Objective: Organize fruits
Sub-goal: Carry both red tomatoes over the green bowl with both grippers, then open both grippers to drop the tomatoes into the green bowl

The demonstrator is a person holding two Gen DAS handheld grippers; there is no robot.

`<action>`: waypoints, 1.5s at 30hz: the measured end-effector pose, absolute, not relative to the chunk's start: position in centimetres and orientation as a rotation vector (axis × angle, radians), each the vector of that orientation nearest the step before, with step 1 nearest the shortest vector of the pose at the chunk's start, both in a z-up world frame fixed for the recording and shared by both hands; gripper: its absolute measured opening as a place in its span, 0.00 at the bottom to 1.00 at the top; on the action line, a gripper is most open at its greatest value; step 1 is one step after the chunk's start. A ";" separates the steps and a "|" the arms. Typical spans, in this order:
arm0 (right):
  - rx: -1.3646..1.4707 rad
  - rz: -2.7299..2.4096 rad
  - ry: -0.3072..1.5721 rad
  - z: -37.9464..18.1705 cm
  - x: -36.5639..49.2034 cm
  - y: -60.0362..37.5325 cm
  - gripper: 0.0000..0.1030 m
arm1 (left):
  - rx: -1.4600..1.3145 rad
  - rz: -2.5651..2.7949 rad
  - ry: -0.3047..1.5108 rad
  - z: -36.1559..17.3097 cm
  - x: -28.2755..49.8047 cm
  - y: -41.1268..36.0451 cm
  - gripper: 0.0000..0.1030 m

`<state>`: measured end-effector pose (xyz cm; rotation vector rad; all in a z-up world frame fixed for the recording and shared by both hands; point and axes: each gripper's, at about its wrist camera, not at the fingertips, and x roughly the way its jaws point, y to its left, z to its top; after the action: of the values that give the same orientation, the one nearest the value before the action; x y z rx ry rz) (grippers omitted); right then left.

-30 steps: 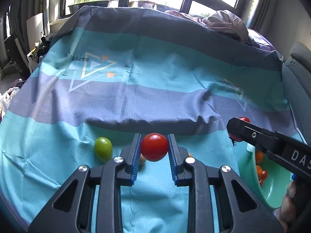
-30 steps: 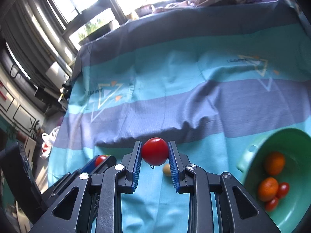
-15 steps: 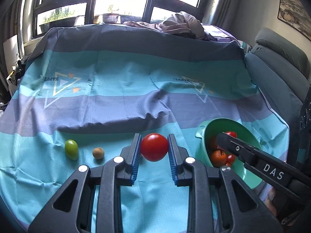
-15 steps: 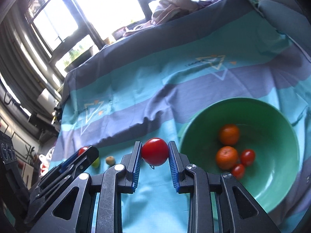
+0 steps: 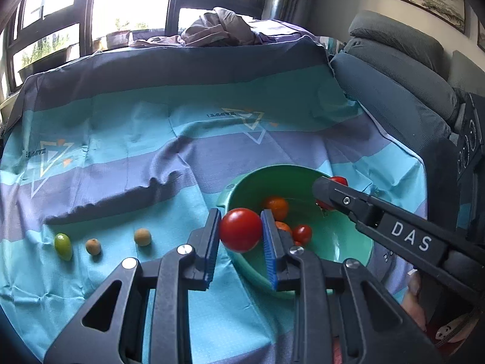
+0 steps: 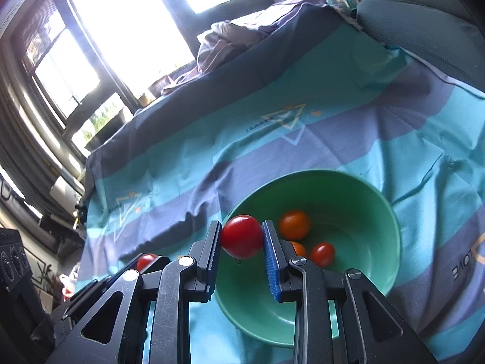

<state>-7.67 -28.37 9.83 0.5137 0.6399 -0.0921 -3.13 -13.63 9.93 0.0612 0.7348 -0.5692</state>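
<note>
Delivery step. Left gripper (image 5: pixel 241 230) and right gripper (image 6: pixel 241 236) each clench a red tomato (image 5: pixel 240 229) at the green bowl (image 5: pixel 348 242), near rim. Next: move over centre, unclench. Grape (image 5: pixel 63 245) remains far left.

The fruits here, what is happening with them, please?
A person is sorting fruits with two handheld tools. The left tool and the right tool each grip a red tomato above the green bowl, which already holds small orange and red fruits. A green fruit and two tan ones lie on the cloth.
</note>
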 end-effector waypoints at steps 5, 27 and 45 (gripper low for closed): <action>0.507 -0.146 0.637 9.6 -8.2 -30.0 0.29 | 0.094 -0.602 0.757 9.1 -3.3 -16.3 0.26; 0.583 -0.209 0.763 6.1 -7.4 -34.1 0.29 | 0.101 -0.693 0.937 4.7 -1.4 -21.3 0.26; 0.550 -0.227 0.825 4.9 -5.9 -33.7 0.29 | 0.104 -0.668 0.978 3.5 -0.6 -21.4 0.26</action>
<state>-5.91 -33.71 4.92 0.5504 0.8249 -0.2271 -0.60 -21.44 3.53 0.1036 0.9782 -0.6679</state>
